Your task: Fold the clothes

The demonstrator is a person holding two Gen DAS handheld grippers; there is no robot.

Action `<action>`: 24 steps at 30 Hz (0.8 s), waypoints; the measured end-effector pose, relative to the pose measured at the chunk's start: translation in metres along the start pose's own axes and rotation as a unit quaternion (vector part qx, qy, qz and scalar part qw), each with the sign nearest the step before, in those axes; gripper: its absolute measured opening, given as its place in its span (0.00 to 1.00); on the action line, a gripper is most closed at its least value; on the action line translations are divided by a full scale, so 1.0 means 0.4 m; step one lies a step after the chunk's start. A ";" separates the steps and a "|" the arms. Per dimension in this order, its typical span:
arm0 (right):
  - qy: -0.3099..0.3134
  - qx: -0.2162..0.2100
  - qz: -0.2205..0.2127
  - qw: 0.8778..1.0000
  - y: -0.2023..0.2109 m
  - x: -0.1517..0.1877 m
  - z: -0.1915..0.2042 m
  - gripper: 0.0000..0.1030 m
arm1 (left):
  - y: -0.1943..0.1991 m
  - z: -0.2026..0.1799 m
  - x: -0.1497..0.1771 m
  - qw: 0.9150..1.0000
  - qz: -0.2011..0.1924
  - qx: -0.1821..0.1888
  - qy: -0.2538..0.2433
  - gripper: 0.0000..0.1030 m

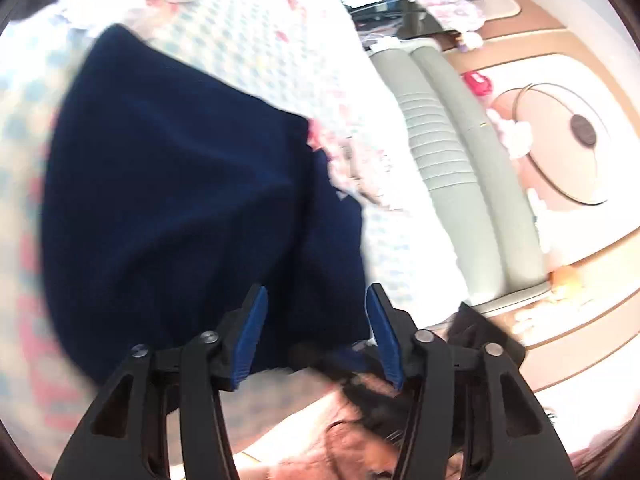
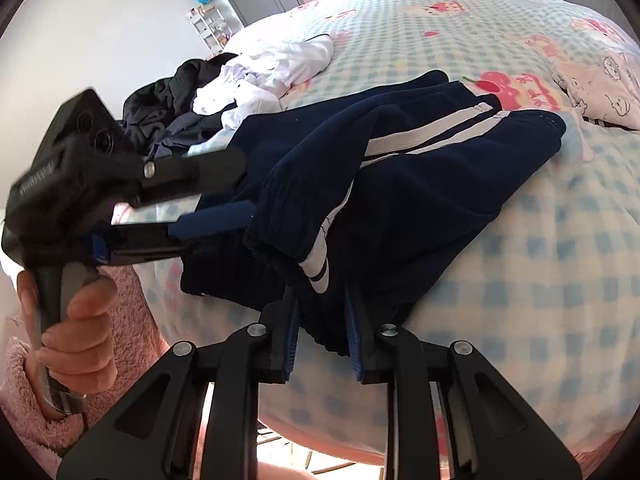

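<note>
Navy track pants [image 2: 420, 184] with white side stripes lie folded on the checked bed sheet [image 2: 540, 260]. My right gripper [image 2: 323, 312], at the near edge of the bed, is shut on a thick ribbed fold of them. My left gripper [image 2: 244, 186] comes in from the left, held by a hand [image 2: 80, 320]. It stands open at the pants' left edge. The left wrist view is blurred. There the pants [image 1: 180, 200] fill the middle, and the left gripper [image 1: 316, 300] hovers over their near edge with its blue pads apart, pressing on nothing.
A heap of white and dark clothes [image 2: 256, 76] lies at the far left of the bed. A pink printed garment [image 2: 600, 88] lies at the right. A grey padded bed end [image 1: 460, 168] borders the mattress. A pink fleece sleeve [image 2: 132, 300] is close by.
</note>
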State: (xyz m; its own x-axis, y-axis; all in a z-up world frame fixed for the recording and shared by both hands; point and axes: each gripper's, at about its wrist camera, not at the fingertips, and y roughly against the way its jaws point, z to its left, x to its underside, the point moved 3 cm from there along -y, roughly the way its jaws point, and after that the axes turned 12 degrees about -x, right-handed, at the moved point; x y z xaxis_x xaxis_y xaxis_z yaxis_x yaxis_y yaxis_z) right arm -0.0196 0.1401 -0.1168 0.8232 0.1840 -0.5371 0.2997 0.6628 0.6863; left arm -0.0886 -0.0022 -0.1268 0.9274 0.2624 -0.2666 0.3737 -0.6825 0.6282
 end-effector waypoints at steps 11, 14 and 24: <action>-0.065 -0.045 -0.017 0.997 0.068 0.025 -0.030 0.29 | -0.054 -0.088 0.013 0.988 -0.023 -0.113 -0.107 0.17; -0.130 -0.061 -0.045 0.989 0.093 0.023 -0.074 0.29 | 0.012 -0.099 0.016 0.982 -0.073 -0.132 -0.116 0.17; -0.141 -0.021 -0.001 0.990 0.024 0.040 -0.098 0.30 | 0.169 0.036 0.066 0.970 -0.141 -0.189 -0.054 0.17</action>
State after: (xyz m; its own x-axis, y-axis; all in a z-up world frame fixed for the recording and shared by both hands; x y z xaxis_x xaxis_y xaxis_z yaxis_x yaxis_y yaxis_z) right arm -0.0224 0.1780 -0.1380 0.9263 -0.0236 -0.3761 0.2861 0.6936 0.6611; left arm -0.0392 -0.0513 -0.1019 0.7879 0.3146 -0.5294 0.6108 -0.2893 0.7371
